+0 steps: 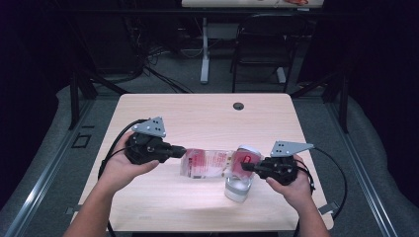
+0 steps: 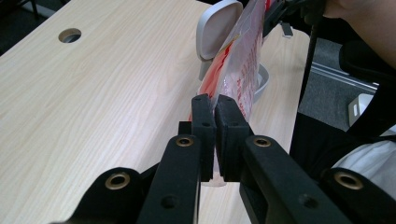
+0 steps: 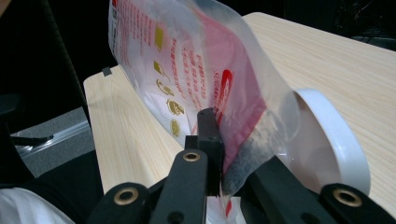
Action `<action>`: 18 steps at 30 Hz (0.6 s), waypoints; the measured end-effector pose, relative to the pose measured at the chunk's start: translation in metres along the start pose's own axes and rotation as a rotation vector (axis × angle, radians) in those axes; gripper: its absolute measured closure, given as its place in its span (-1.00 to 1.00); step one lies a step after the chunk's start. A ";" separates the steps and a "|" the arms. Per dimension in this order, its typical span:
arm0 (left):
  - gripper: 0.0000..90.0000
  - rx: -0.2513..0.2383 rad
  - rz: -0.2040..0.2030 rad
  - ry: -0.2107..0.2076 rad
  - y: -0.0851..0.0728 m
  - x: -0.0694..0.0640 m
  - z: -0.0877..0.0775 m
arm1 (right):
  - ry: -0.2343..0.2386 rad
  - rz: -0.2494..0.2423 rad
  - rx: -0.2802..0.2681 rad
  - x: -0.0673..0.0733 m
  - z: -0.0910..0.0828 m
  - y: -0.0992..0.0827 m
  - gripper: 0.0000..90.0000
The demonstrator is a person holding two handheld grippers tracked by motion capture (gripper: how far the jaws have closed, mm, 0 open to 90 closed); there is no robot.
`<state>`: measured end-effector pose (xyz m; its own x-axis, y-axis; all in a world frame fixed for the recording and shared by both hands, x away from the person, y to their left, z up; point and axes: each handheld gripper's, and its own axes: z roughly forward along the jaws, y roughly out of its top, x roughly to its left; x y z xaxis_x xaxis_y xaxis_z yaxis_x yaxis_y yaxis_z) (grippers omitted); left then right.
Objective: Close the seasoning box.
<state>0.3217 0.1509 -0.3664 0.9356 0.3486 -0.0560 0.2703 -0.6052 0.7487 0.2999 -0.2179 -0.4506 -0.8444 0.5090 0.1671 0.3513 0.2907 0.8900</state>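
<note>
A clear plastic bag (image 1: 207, 163) with red print is stretched above the table between both grippers. My left gripper (image 1: 183, 151) is shut on its left edge; in the left gripper view the jaws (image 2: 215, 100) pinch the bag (image 2: 243, 65) tightly. My right gripper (image 1: 245, 167) is shut on the bag's right end, and its own view shows the film (image 3: 187, 60) caught between the jaws (image 3: 224, 130). Below that end stands a clear container (image 1: 238, 188) with a white flip lid (image 3: 336, 135) standing open, also seen as the lid (image 2: 217, 25) behind the bag.
The light wooden table (image 1: 197, 113) has a round cable hole (image 1: 238, 105) near its far edge. Behind it stand a black chair (image 1: 264, 39) and another desk's white leg (image 1: 205, 49). Cables trail from both grippers off the table's sides.
</note>
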 end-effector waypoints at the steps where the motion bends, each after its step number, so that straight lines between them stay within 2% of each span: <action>1: 0.95 0.001 -0.006 -0.002 -0.001 0.000 0.000 | 0.001 0.003 -0.003 0.000 0.000 0.000 0.99; 6: 0.95 -0.001 -0.001 -0.004 -0.008 0.002 0.000 | -0.005 0.014 -0.016 0.002 0.002 0.002 0.99; 18: 0.94 -0.041 -0.047 -0.009 -0.034 0.008 0.001 | 0.006 0.007 -0.021 0.007 0.008 0.010 1.00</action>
<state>0.3205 0.1735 -0.3928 0.9243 0.3690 -0.0972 0.3041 -0.5583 0.7719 0.3011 -0.2046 -0.4437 -0.8444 0.5061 0.1756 0.3485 0.2701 0.8975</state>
